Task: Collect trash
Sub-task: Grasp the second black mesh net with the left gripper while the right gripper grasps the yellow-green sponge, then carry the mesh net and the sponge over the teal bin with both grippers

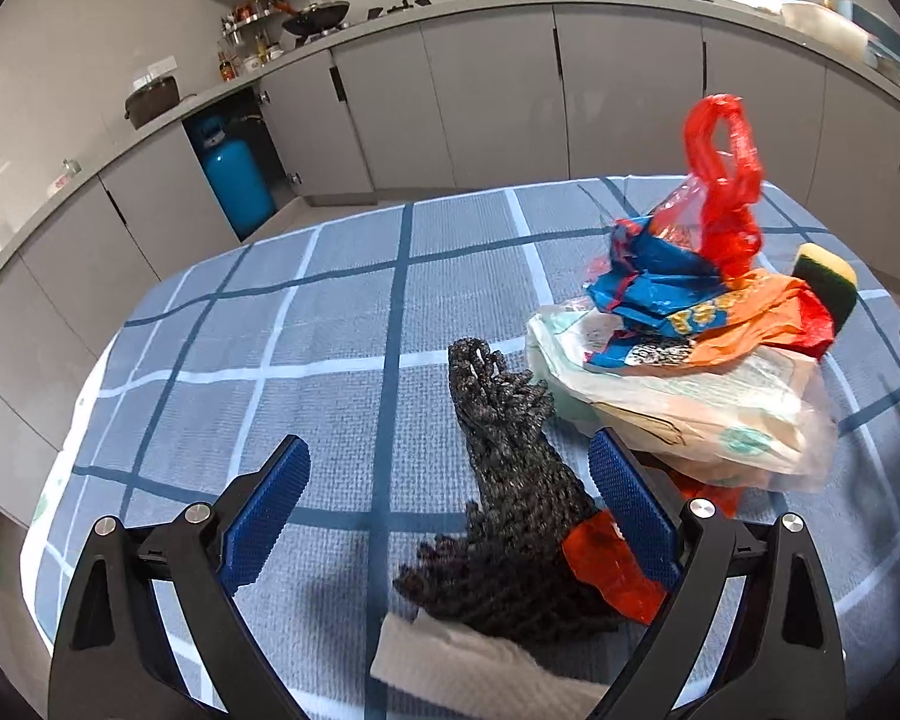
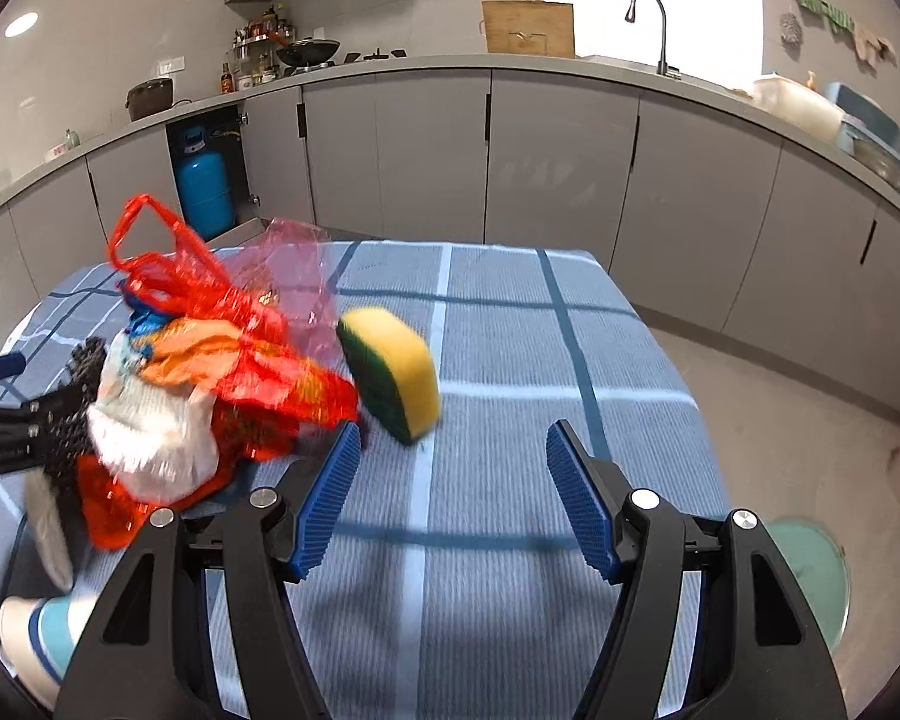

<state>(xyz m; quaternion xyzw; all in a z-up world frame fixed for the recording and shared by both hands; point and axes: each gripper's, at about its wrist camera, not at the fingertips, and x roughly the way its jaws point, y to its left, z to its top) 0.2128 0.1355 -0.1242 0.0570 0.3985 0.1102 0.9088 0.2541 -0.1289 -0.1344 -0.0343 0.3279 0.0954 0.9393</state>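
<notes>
Grey kitchen cabinets (image 2: 432, 150) behind a table under a blue checked tablecloth (image 1: 330, 324). Blue gas cylinder (image 2: 201, 189) standing in an open cabinet bay beyond the table's far left corner. Pale green round lid or bin (image 2: 816, 570) on the floor, off the table's right edge.

On the tablecloth, toward its left half in the right wrist view: a red plastic bag (image 2: 210, 324), handles standing up, stuffed with crumpled wrappers. Inside or heaped on it, hard to tell which: a blue and orange snack wrapper (image 1: 672, 294) on top of a clear plastic packet (image 1: 690, 414). Yellow sponge with a green scouring side (image 2: 396, 372) tilted on edge, touching the bag's right side. Dark knitted mesh cloth (image 1: 510, 480) lying just left of the bag, one end over a white paper towel (image 1: 468, 660) at the table's near edge. White and blue paper cup (image 2: 36, 642) on its side near that same edge.

Left gripper (image 1: 450, 522) spread wide, grasping nothing, straddling the mesh cloth and a red scrap. Right gripper (image 2: 450, 492) likewise released, over bare tablecloth just before the sponge.
</notes>
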